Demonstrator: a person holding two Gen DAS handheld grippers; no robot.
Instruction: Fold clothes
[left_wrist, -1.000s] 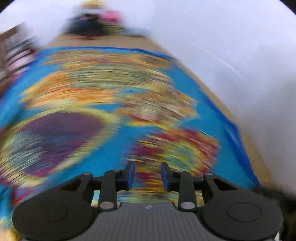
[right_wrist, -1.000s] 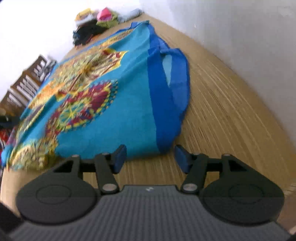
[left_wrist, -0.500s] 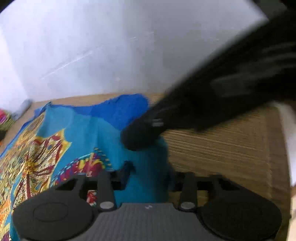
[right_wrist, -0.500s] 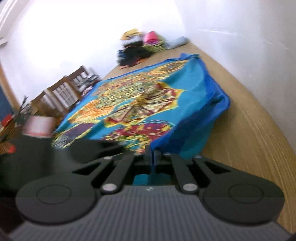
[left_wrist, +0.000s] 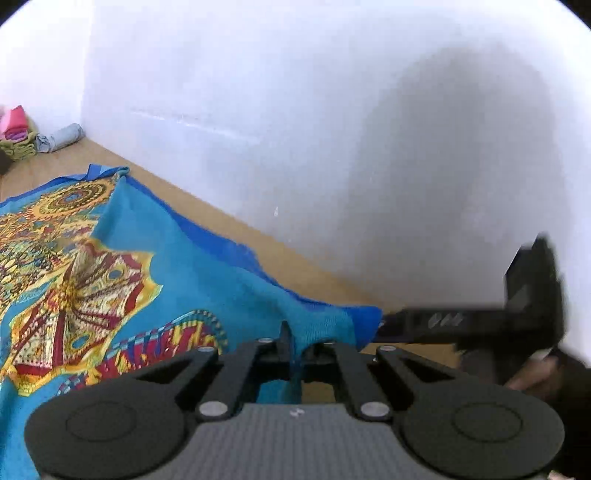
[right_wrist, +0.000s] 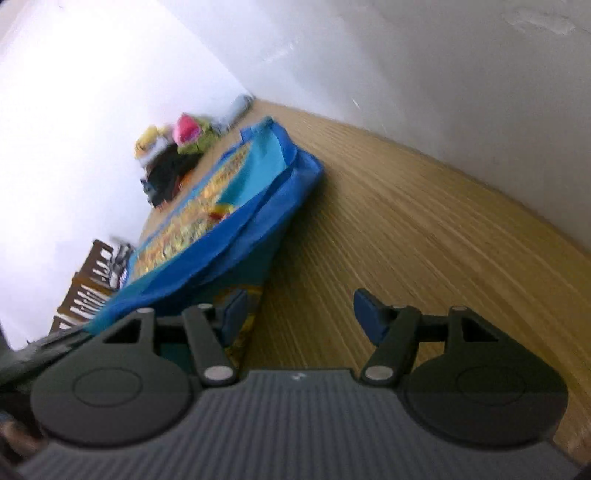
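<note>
Between the left claw's (left_wrist: 293, 349) pads the pinch point is hidden by bunched turquoise cloth (left_wrist: 155, 258); claw clamped on its corner, tilted down. Right claw (right_wrist: 299, 314) blurred, rolled sideways, jaws opening w/ nothing between; cloth edge just beside its left finger, rest spread on wood floor (right_wrist: 424, 236).

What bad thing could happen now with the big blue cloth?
1. Only the left gripper is shut on the blue patterned cloth, pinching a small bit near its corner, so it might slip out when pulled.
2. The right gripper is opening with nothing between its pads, so that side of the cloth may sag and the fold go crooked.
3. The cloth lies bunched along its dark blue border; wrinkles could get folded in.
</note>
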